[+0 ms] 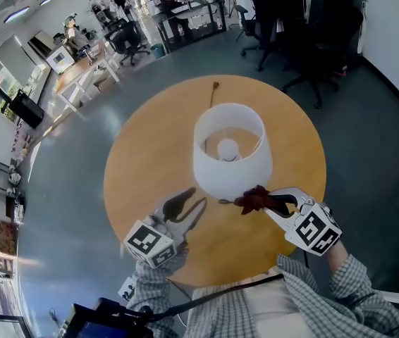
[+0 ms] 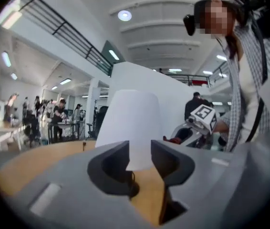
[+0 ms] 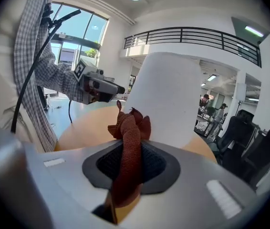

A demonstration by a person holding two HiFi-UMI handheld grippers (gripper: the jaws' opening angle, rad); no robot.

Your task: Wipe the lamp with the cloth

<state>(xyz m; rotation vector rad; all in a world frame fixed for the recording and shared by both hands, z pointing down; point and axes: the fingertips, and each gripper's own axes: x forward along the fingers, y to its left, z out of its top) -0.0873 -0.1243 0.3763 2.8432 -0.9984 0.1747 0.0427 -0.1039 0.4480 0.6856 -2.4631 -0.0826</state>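
— Whereabouts of the lamp [image 1: 217,174]?
— Upright on the table [image 1: 143,153].
— Jaws?
— Right gripper [image 1: 275,203]: clenched on the cloth [image 1: 254,200], just beside the lamp. Left gripper [image 1: 191,203]: released, empty, pointing at the lamp.

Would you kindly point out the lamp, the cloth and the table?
lamp [image 1: 217,176]: head view, outer side of the white shade.
cloth [image 3: 129,144]: right gripper view, middle of the bunched strip.
table [image 1: 143,160]: head view, bare wood left of the lamp.
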